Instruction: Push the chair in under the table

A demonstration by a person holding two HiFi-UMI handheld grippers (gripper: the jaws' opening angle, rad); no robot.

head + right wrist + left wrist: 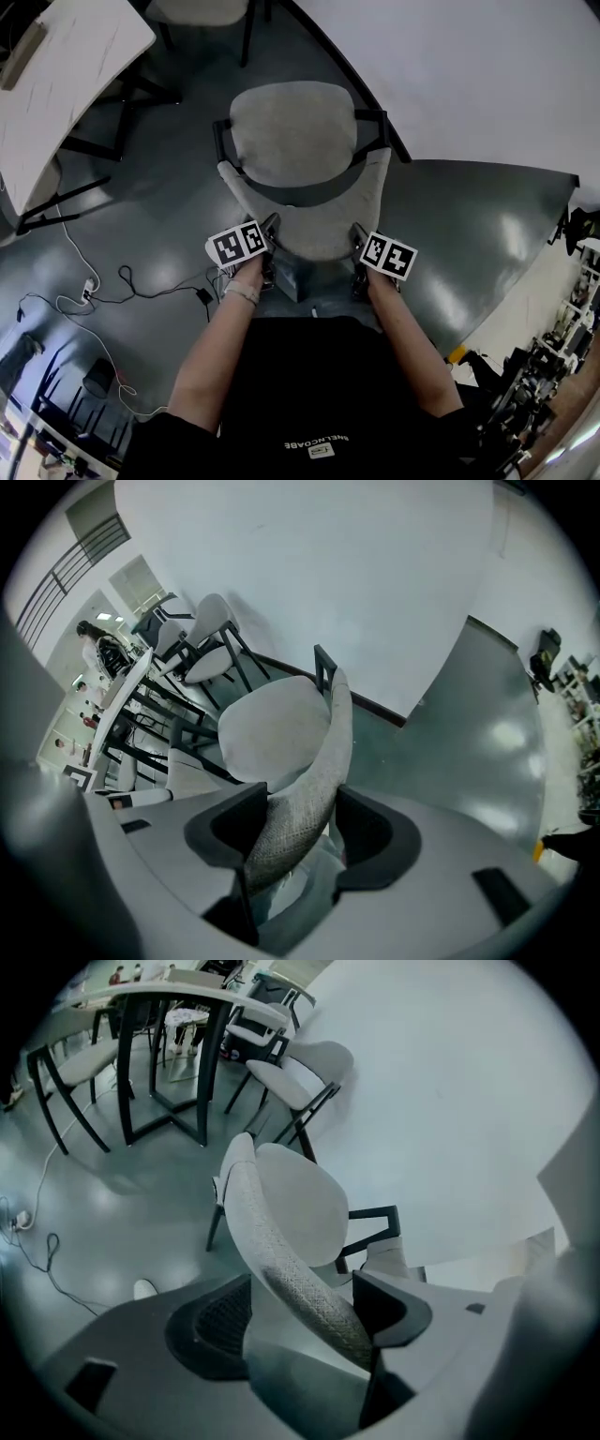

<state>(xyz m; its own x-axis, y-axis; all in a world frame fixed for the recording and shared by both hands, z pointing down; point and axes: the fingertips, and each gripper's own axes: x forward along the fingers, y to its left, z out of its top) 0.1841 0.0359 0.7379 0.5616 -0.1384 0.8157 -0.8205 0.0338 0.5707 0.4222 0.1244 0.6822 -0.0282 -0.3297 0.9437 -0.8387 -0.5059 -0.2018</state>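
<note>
Two claws: I have one at each end of the chair's (291, 131) backrest (319, 230), both pointing steeply down.
Left claw (269, 228): released; its jaws stand wide with the backrest's left end between them, and the textured pad is clear of the fabric.
Right claw (359, 236): clenched on the backrest's right end, fabric pinched between the pads.
Chair: upright on the grey floor (169, 216), seat facing away from me, just beside the dark rim of the white table (469, 75) and not yet under it.
Cables (122, 281): loose on the floor to my left.
</note>
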